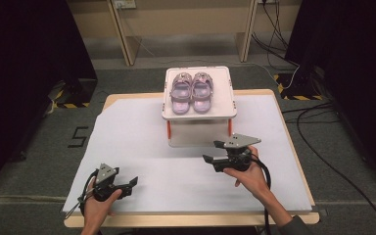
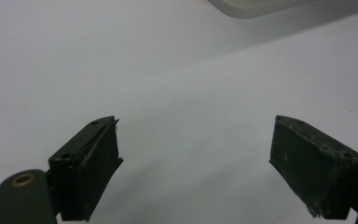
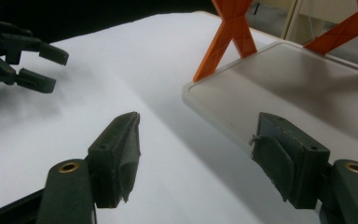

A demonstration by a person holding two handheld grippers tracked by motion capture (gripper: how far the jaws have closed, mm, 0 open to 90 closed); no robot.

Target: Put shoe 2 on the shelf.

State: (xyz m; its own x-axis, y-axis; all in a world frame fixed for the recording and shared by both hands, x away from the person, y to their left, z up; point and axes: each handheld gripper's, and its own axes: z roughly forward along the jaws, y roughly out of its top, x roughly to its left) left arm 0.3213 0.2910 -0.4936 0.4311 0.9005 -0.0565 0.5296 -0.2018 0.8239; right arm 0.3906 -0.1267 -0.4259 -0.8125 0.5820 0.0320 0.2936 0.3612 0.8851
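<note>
A white sheet is covering the surface [image 1: 142, 147], with a grey floor lying around it. The right hand-held gripper [image 1: 214, 152] is hovering with its jaws spread and nothing between them, pointing left, just in front of the lower shelf [image 3: 279, 88] of a small white rack [image 1: 225, 113] on orange legs [image 3: 228, 35]. The pair of lilac shoes [image 1: 191, 92] is sitting on the rack's top tray, beyond and above this hand-held gripper, toes pointing away from the person, long axes running front to back. The left hand-held gripper [image 1: 129, 186], also spread and holding nothing, is waiting near the front edge, well apart from the shoes, so the right one is looking better placed to reach them.
</note>
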